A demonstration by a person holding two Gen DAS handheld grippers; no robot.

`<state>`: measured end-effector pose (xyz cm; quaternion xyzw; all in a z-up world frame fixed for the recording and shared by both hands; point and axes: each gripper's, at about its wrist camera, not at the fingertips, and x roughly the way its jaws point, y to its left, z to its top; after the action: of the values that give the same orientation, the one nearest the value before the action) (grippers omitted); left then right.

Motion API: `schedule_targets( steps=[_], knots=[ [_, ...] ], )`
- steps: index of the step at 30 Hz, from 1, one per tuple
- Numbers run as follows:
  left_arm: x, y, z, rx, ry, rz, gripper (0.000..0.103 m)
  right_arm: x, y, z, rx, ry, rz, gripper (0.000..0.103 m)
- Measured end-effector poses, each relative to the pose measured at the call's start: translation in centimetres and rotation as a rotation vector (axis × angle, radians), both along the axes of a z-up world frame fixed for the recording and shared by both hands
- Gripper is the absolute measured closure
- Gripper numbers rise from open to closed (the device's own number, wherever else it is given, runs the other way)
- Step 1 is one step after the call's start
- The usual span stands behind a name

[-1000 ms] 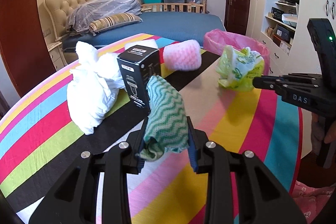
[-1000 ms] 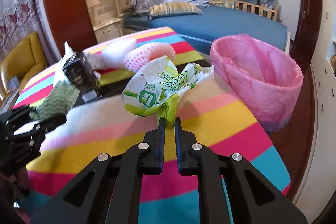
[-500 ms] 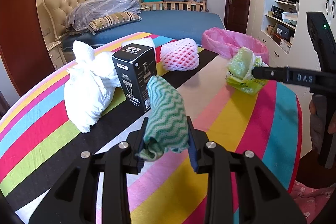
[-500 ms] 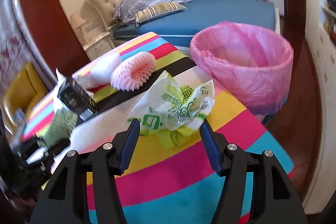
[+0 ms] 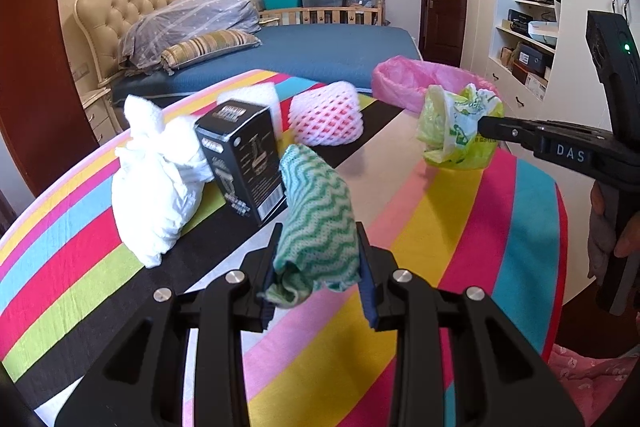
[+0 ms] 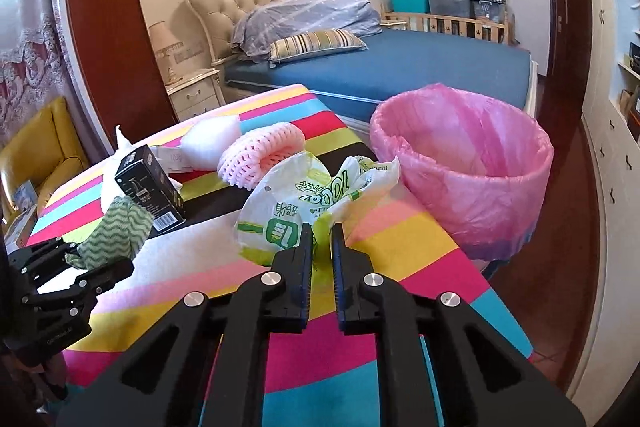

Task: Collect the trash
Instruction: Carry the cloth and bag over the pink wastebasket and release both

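Note:
My left gripper point(image 5: 318, 257) is shut on a green and white wavy cloth point(image 5: 318, 219), held above the striped table point(image 5: 460, 247). It also shows in the right wrist view point(image 6: 116, 235). My right gripper point(image 6: 321, 233) is shut on a crumpled green and white plastic bag point(image 6: 304, 203), which also shows in the left wrist view point(image 5: 456, 127). The bin with a pink liner point(image 6: 468, 163) stands past the table's right edge, close to the bag.
On the table lie a white knotted bag point(image 5: 156, 179), a black box point(image 5: 244, 159), a pink foam net point(image 5: 326, 115) and a white foam piece point(image 6: 212, 137). A bed stands behind the table. A yellow chair point(image 6: 36, 151) is at the left.
The right gripper was open around the plastic bag half a second ago; now it is shut on it and has lifted it. The left gripper still holds the cloth, little moved.

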<state>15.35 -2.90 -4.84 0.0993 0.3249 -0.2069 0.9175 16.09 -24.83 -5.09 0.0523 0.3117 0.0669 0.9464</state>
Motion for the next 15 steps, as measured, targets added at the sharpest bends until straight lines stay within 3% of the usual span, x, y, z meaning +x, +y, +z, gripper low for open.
schedule_targets(
  steps=[15],
  knots=[
    [1.6,-4.6,3.0,-0.02,-0.076,-0.096,0.071,-0.8,-2.6,2.0,-0.04,-0.087,-0.047,0.093]
  ],
)
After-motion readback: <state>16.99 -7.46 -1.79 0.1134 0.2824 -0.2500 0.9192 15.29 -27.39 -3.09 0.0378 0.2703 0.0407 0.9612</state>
